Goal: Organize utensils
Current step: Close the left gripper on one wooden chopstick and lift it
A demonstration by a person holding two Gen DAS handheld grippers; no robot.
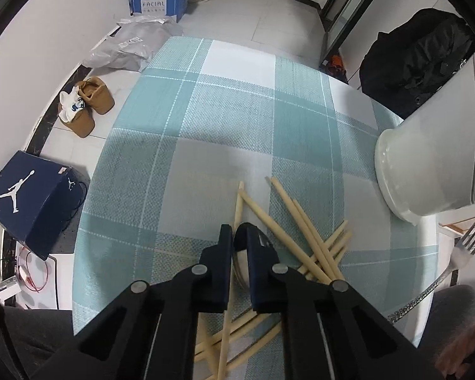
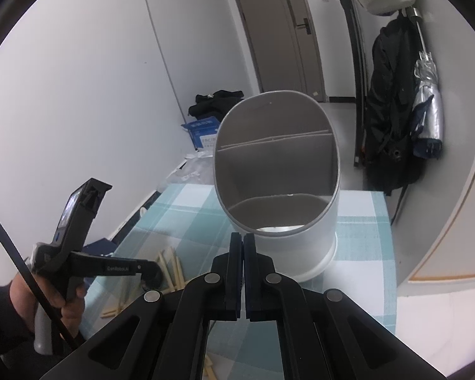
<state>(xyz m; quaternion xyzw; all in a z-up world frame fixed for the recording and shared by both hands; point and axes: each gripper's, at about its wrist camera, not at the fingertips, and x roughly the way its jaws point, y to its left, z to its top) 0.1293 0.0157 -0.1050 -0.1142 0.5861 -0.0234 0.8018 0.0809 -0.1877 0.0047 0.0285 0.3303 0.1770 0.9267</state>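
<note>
Left gripper (image 1: 237,231): fingers clamped on spoon (image 1: 242,259) over chopsticks (image 1: 304,237), checked table (image 1: 205,126). Right gripper (image 2: 243,237): fingers together, facing white holder (image 2: 300,243).

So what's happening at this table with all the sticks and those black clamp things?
A person is sorting utensils with a handheld gripper in each hand. The left gripper is down in the pile of chopsticks on the checked tablecloth, its jaws closed on a metal spoon. The right gripper is shut and empty, pointing at the white holder, whose compartments look empty. A fork lies at the table's edge.
</note>
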